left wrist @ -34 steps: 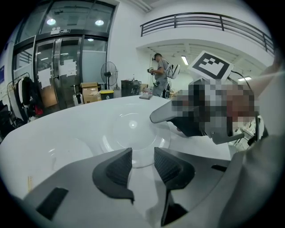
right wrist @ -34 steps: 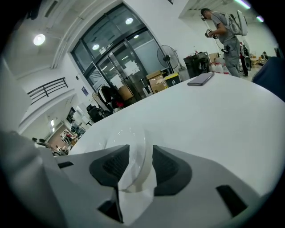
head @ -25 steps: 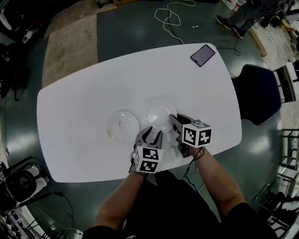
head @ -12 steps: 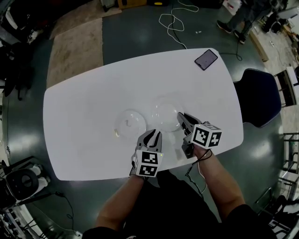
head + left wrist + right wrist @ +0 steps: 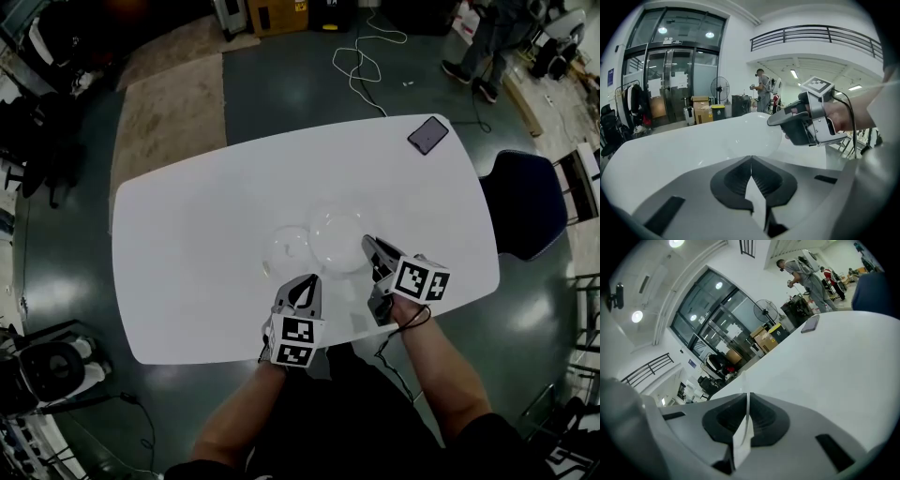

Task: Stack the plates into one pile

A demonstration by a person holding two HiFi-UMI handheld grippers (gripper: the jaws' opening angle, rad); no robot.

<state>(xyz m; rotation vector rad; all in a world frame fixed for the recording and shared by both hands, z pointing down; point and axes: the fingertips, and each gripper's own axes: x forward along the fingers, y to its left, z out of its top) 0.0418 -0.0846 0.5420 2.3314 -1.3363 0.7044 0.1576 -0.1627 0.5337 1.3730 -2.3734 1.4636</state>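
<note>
Gripping state: left hand-held gripper (image 5: 751, 158) and right hand-held gripper (image 5: 748, 395), jaws just closed, each pinch the thin rim of the held plate (image 5: 339, 236).
Reason: likely a two-sided hold to keep it level for stacking.
Position: just right of, partly over, the second plate (image 5: 287, 246) on the counter (image 5: 206, 244).
View difference: gripper views show the rim between the pads; head view shows both plates.

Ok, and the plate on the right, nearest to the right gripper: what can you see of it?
The plate is round, shallow and pale, glossy like white or clear plastic, with a low rim. It is above the white table, just right of the other plate; whether they touch I cannot tell. The right gripper is shut on its near right rim, the left gripper on its near left rim; both have just been closing.
</note>
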